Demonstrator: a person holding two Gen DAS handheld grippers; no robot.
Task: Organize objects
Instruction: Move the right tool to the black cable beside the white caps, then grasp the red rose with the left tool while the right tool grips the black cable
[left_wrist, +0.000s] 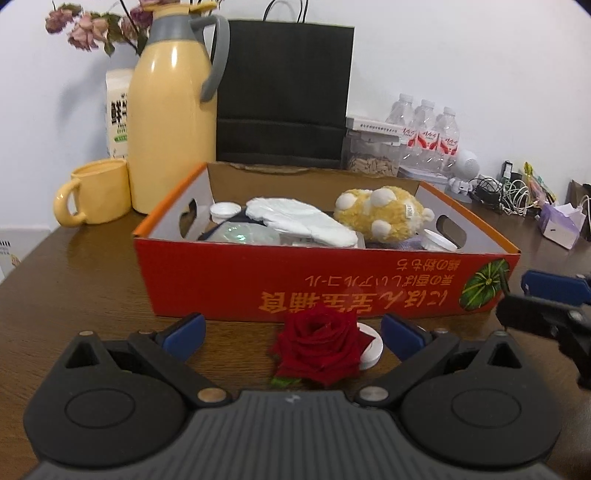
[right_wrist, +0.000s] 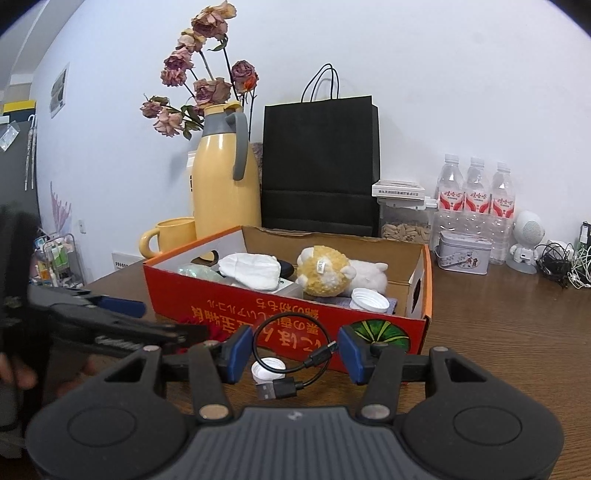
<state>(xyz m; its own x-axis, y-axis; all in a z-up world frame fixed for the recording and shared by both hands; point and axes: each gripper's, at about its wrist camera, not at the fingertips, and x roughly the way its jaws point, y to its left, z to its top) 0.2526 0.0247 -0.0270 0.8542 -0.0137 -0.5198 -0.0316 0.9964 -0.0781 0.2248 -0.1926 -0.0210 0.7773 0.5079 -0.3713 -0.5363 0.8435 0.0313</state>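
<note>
Two sets of tongs over a dark wood bench (left_wrist: 85, 280) against a plain white wall (left_wrist: 461, 55). Left tongs (left_wrist: 293, 338) stand wide apart, nothing clamped; a red rose (left_wrist: 319, 345) lies on the bench between the blue pads, touching neither, with a white cap (left_wrist: 371, 347) just behind it, half hidden by petals. Right tongs (right_wrist: 291, 354) also apart, gripping nothing; a coiled black USB cable (right_wrist: 291, 354) sits on the bench between the pads, plug end nearest the camera, a white cap (right_wrist: 267, 369) inside the coil.

Red cardboard box (left_wrist: 325, 284) sits mid-bench just beyond both, print upside down. Inside: yellow plush toy (left_wrist: 384, 218), white folded cloth (left_wrist: 299, 221), white lids (left_wrist: 223, 210), something shiny and greenish I can't identify. Lower box contents hidden by the front wall.

Behind the box: yellow thermos jug (left_wrist: 170, 122) with grey handle, yellow mug (left_wrist: 98, 194) to its left, black paper bag (left_wrist: 284, 92), dried pink roses (right_wrist: 199, 81), a milk carton (left_wrist: 118, 110) mostly hidden by the jug. Right side: three water bottles (right_wrist: 476, 192), clear container of seeds (right_wrist: 404, 229), metal tin (right_wrist: 463, 254), small white robot figure (right_wrist: 526, 236), tangled cables (left_wrist: 513, 195), tissue box (left_wrist: 559, 223).

Right-wrist view: left tongs blurred at the left edge, the person's hand (right_wrist: 18, 373) behind them cut off by the frame. Room at far left dim; a wire rack (right_wrist: 59, 258) with small items, too small to tell.
</note>
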